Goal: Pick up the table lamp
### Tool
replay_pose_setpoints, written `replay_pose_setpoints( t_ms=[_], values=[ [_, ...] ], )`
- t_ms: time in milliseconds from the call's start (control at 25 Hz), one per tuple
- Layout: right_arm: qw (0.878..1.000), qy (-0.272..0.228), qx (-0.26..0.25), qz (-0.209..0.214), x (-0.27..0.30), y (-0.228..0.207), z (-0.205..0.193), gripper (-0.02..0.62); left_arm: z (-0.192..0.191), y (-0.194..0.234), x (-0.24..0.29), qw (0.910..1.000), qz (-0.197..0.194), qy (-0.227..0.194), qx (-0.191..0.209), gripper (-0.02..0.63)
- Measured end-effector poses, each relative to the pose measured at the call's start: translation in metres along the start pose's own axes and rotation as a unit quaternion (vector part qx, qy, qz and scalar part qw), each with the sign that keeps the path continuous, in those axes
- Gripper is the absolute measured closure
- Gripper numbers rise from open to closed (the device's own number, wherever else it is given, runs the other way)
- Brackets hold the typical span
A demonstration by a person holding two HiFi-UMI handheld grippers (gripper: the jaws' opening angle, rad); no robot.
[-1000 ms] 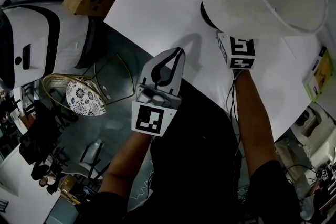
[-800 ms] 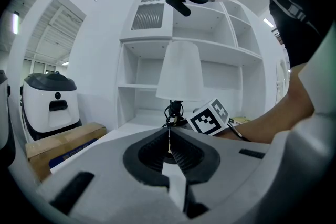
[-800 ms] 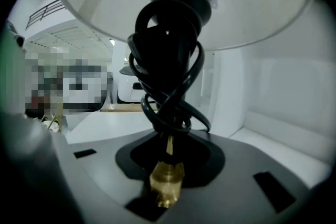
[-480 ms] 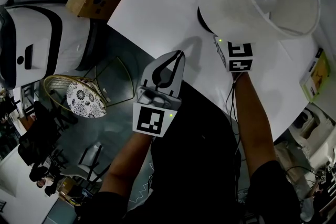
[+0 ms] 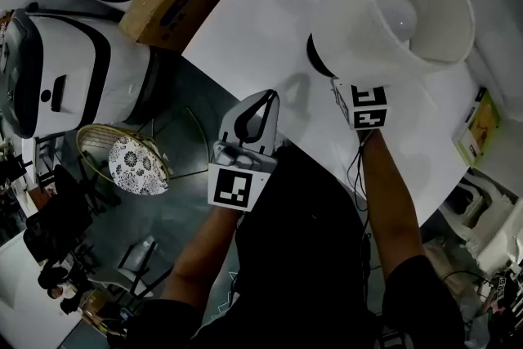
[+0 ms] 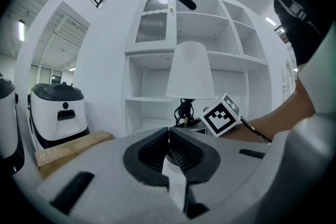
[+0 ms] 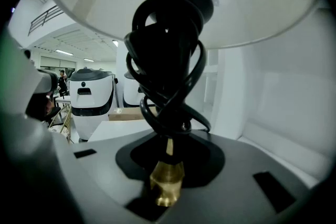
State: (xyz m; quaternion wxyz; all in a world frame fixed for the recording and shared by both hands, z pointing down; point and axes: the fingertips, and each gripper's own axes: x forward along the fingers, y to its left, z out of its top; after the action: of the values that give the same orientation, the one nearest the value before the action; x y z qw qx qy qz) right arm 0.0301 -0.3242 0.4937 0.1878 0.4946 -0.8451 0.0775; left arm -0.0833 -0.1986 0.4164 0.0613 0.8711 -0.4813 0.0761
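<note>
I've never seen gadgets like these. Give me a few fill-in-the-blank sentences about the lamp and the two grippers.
1. The right gripper is shut on the ___'s brass stem.
2. A black ___ is wound round that stem.
3. The left gripper, holding nothing, has its jaws ___.
4. The shade is ___ in colour.

Missing words: lamp; cord; shut; white.

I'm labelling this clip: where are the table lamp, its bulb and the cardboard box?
table lamp (image 5: 351, 30): head view, outer wall of its white shade.
bulb (image 5: 398, 12): head view, rounded top inside the shade.
cardboard box (image 5: 196, 6): head view, its brown face.
</note>
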Motion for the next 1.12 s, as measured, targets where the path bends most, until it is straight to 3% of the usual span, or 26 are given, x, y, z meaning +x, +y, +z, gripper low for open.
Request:
replay_pose_setpoints(
  t_ms=[440,720,1120],
  values=[
    [1.000,0.009,-0.005,-0.001,-0.038,-0.004,0.014,0.502,0.021,0.004,-0.013,0.9997,0.023,-0.006,-0.011,0.588],
    [1.000,0.009,-0.005,0.011,-0.063,0.004,0.028,0.502,0.028,0.005,-0.018,0.9995,0.023,-0.009,0.020,0.588],
    [1.000,0.006,-0.012,0.027,-0.090,0.025,0.064,0.502,0.049,0.009,-0.040,0.9993,0.033,-0.011,0.012,0.588]
  ],
)
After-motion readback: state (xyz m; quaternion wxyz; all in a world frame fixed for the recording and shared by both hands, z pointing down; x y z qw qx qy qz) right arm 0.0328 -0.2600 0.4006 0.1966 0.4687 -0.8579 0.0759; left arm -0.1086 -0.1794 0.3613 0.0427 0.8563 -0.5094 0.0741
